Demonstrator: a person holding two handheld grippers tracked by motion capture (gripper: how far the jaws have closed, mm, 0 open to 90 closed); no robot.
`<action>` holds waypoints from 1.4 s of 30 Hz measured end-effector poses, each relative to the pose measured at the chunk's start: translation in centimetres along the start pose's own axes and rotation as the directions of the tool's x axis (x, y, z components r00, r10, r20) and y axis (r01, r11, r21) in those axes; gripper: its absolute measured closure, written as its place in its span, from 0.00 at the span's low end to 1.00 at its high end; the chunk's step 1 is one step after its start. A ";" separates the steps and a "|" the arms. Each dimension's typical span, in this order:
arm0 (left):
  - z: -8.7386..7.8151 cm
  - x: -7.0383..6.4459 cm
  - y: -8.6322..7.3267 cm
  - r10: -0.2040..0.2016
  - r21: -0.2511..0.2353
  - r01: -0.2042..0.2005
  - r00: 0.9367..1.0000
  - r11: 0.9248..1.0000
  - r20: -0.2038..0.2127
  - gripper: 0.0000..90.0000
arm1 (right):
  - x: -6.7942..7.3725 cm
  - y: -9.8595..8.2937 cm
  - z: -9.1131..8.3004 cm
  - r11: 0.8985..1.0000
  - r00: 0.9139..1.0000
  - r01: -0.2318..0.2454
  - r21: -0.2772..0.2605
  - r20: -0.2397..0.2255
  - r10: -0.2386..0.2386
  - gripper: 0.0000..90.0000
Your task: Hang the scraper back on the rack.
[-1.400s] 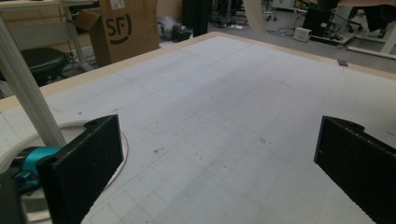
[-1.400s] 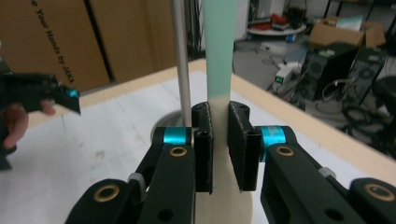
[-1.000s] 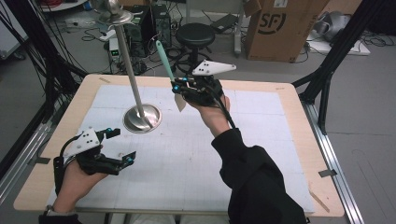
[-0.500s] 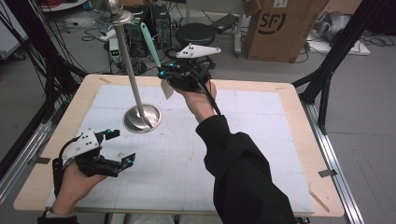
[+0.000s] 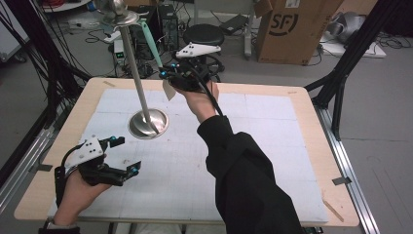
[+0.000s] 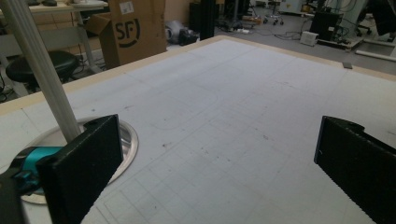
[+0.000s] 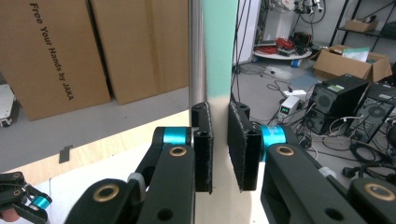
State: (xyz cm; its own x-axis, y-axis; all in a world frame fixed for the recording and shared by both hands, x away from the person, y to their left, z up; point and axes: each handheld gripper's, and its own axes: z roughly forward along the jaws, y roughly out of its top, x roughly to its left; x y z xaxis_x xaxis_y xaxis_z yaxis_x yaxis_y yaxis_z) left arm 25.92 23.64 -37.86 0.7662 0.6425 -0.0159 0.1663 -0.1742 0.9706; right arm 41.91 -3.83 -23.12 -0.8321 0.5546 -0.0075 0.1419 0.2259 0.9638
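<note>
A metal stand, with a round base and a tall pole, rises from the white mat at the left of the table. My right gripper is raised beside the pole, shut on a utensil with a teal handle and a cream blade. In the right gripper view the utensil stands upright between the jaws of the right gripper, with the pole just behind it. My left gripper rests open at the near left. In its own view the left gripper holds nothing.
A cardboard box and a black stool stand on the floor beyond the table's far edge. Black frame struts rise at the right. Cables and computer cases lie behind the stand.
My right gripper has risen and moved left with the utensil, bringing the teal handle up close to the top of the pole. The left gripper has stayed put.
</note>
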 end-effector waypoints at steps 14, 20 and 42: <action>0.0 0.1 -0.1 -0.004 0.003 0.004 1.000 1.000 -0.001 0.02 | 0.6 -0.4 1.0 1.000 1.000 -0.004 -0.002 -0.026 0.004 0.67; -0.1 0.3 0.0 -0.011 -0.008 0.011 1.000 1.000 -0.003 0.02 | 0.5 -1.7 0.2 1.000 0.999 -0.024 -0.001 -0.034 0.024 0.42; 2.8 0.3 0.3 -0.050 -0.027 0.053 0.995 0.998 0.084 0.02 | -2.7 -12.3 -11.8 0.997 0.996 -0.057 0.043 -0.064 0.060 0.00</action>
State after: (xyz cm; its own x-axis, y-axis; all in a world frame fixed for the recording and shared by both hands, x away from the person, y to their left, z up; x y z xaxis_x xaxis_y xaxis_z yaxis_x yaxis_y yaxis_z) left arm 27.92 21.67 -38.28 0.8063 0.5854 -0.0849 0.1899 -0.1202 0.9744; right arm 36.07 -17.50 -31.85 -0.8547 0.5146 0.0677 0.2126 0.2281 0.9502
